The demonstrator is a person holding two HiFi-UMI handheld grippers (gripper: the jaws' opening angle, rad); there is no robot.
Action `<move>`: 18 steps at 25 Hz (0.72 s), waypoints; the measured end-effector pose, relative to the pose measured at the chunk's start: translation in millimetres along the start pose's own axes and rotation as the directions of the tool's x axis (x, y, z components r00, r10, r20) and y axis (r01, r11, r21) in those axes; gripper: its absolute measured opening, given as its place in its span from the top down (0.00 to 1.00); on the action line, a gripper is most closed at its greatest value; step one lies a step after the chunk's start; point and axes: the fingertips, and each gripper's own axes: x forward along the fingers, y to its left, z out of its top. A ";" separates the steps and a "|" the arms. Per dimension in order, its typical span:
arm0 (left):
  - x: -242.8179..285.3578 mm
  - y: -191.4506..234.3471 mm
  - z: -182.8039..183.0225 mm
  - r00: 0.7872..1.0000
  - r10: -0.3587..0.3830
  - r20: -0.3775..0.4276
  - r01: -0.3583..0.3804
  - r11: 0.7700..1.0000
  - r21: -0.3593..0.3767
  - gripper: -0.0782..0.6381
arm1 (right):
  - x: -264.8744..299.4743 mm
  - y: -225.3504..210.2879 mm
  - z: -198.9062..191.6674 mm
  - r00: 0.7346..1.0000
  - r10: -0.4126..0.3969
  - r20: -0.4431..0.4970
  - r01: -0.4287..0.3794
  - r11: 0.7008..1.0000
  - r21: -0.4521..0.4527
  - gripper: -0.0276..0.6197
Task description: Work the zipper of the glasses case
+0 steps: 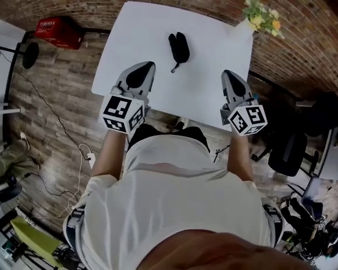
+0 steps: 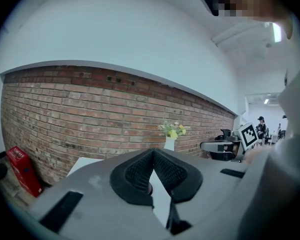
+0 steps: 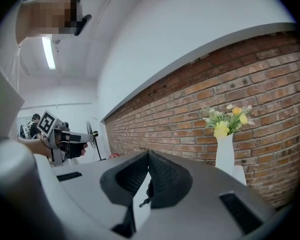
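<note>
Brick wall [image 2: 90,114] runs behind a white tabletop [image 1: 214,66], with wood-plank floor [image 1: 50,100] to its left. A white vase of yellow flowers [image 1: 262,16] stands on the far right corner of the tabletop, and a red box [image 1: 59,31] sits on the floor past the far left corner.

The black glasses case [image 1: 179,48] lies alone near the middle of the tabletop, a little toward the far side. Its long axis points away from the person, and a thin pull trails from its near end. Whether the zipper is done up cannot be told from this height.

The left tool [image 1: 142,71] is held over the near left part of the tabletop and the right tool [image 1: 232,80] over the near right edge. Both are well apart from the case, one on each side of it.

In the left gripper view the left tool [image 2: 153,156] has its ribbed pads pressed together at the tips with nothing between them. The right tool [image 3: 148,156] is likewise closed and empty. In the slit below its tips a small dark shape shows against the white tabletop, probably the case's pull seen from afar.
</note>
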 end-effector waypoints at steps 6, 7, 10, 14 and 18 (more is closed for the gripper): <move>33.0 21.2 -5.6 0.999 -0.026 -0.028 0.025 0.999 -0.027 0.87 | 24.5 -17.8 -10.9 0.998 -0.024 -0.059 0.025 1.000 0.010 0.88; 36.5 25.1 -5.5 0.999 -0.038 -0.027 0.038 0.999 -0.027 0.87 | 28.4 -17.7 -12.4 0.997 -0.036 -0.065 0.037 0.999 0.013 0.88; 42.2 41.9 -5.4 0.996 -0.081 -0.031 0.080 0.997 -0.021 0.87 | 44.5 -9.4 -17.1 0.993 -0.079 -0.086 0.081 0.997 0.016 0.88; 44.4 65.4 -5.7 0.990 -0.138 -0.038 0.138 0.990 -0.009 0.87 | 70.8 4.9 -26.4 0.981 -0.135 -0.141 0.137 0.991 0.002 0.88; 44.1 84.4 -8.8 0.985 -0.169 -0.044 0.167 0.985 -0.045 0.87 | 92.0 17.8 -37.4 0.968 -0.151 -0.201 0.149 0.989 -0.022 0.76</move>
